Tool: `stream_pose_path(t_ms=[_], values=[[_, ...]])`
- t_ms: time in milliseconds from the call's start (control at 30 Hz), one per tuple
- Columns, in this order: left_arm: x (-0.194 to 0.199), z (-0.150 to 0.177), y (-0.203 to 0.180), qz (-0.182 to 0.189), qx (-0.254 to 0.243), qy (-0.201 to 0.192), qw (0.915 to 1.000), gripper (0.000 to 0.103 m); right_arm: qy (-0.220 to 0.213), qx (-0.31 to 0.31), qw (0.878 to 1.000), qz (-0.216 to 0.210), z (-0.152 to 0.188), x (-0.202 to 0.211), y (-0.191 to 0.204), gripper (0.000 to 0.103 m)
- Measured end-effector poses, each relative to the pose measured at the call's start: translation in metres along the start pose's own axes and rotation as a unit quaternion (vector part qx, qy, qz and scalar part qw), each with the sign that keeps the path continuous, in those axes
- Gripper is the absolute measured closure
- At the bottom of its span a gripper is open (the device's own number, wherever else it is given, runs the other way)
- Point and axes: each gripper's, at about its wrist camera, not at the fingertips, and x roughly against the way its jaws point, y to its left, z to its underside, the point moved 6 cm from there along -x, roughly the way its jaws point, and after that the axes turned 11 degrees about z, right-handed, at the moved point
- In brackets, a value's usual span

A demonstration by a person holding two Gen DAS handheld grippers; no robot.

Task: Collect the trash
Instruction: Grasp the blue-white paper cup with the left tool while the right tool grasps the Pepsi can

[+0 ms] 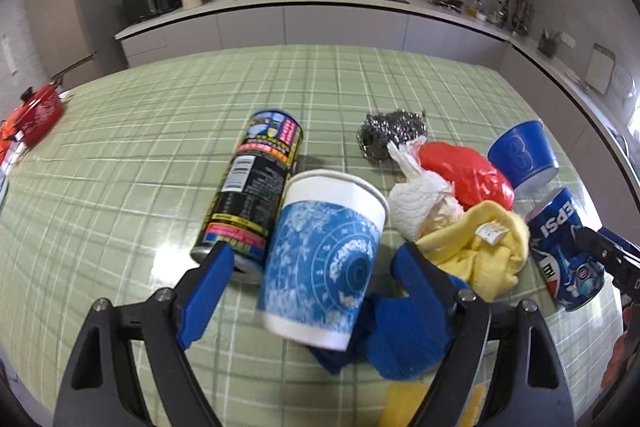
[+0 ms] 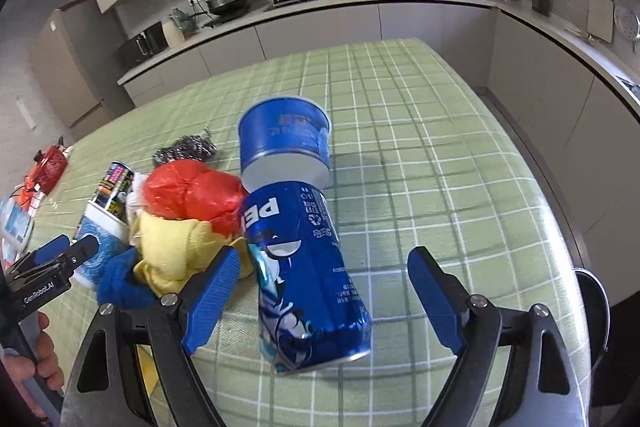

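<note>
A white paper cup [image 1: 324,255] with a blue pattern lies between the fingers of my open left gripper [image 1: 316,263]; the pads stay clear of it. A dented blue Pepsi can [image 2: 304,275] lies on its side between the fingers of my open right gripper [image 2: 326,287], untouched. A black printed can [image 1: 252,187] lies left of the cup. Beyond are a steel scourer [image 1: 392,135], a white tissue [image 1: 420,203], a red plastic bag [image 1: 464,175], a yellow cloth [image 1: 480,251] and a blue cloth [image 1: 400,339]. A blue tub [image 2: 286,151] lies behind the Pepsi can.
All of it rests on a table with a green checked cloth [image 2: 440,155]. A red pot [image 1: 38,115] stands at the table's far left edge. A dark chair [image 2: 592,307] is at the right edge. Kitchen counters run behind. A person's hand [image 2: 40,359] holds the left gripper's handle.
</note>
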Motion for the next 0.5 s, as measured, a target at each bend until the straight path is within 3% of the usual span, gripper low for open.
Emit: stream_pose_path(t_ms=[100, 167, 267, 400, 467, 500], values=[[0.0, -0.001, -0.004, 0.003, -0.02, -0.004, 0.9998, 0.021, 0.009, -0.002, 1.0, 0.005, 0.002, -0.01, 0.001, 0.015], [-0.003, 0.002, -0.006, 0.015, -0.018, 0.008, 0.9997, 0.03, 0.014, -0.003, 1.0, 0.006, 0.003, -0.014, 0.003, 0.015], [-0.006, 0.008, -0.003, 0.016, -0.013, 0.019, 0.9996, 0.034, 0.021, 0.001, 1.0, 0.001, 0.006, -0.019, 0.007, 0.016], [-0.005, 0.011, 0.001, 0.022, 0.002, 0.02, 0.9995, 0.035, 0.023, 0.009, 1.0, -0.005, 0.009, -0.023, 0.01, 0.016], [-0.004, 0.01, 0.002, 0.022, 0.004, 0.017, 0.9996, 0.037, 0.026, 0.013, 1.0, -0.01, 0.01, -0.024, 0.013, 0.021], [-0.003, 0.011, 0.002, 0.021, 0.005, 0.015, 0.9996, 0.038, 0.028, 0.015, 0.999, -0.013, 0.01, -0.025, 0.013, 0.028]])
